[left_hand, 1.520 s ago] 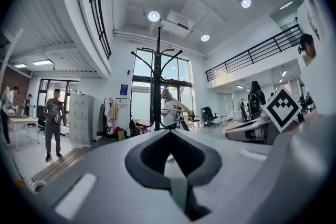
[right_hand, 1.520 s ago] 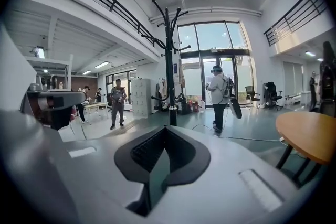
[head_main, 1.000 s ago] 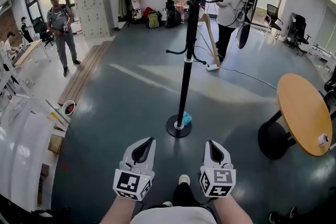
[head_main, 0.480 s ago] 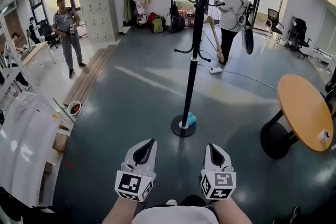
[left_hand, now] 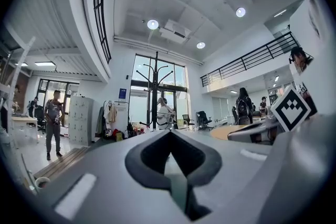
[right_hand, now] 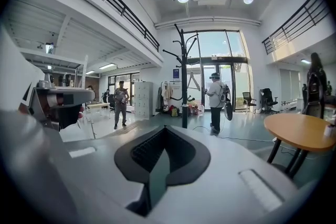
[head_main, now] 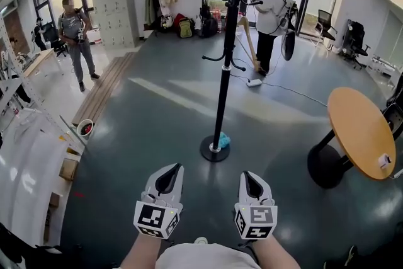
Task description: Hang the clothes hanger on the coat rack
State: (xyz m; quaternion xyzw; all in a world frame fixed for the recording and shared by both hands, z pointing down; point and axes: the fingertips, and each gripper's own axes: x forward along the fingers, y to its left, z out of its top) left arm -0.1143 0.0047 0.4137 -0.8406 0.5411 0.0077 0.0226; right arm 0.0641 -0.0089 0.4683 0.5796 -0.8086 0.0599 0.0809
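Note:
The black coat rack stands on its round base on the dark floor straight ahead, its curved hooks near the top edge of the head view. It also shows far off in the left gripper view and the right gripper view. No clothes hanger shows in any view. My left gripper and right gripper are held side by side low in the head view, well short of the rack. Both are shut with nothing between the jaws.
A small blue thing lies at the rack's base. A round wooden table stands on the right. White shelving and floor planks line the left. One person stands at the left and another behind the rack.
The head view has swung slightly, so the rack and room shift a little in the frame. Both grippers stay shut and side by side, a touch lower in view.

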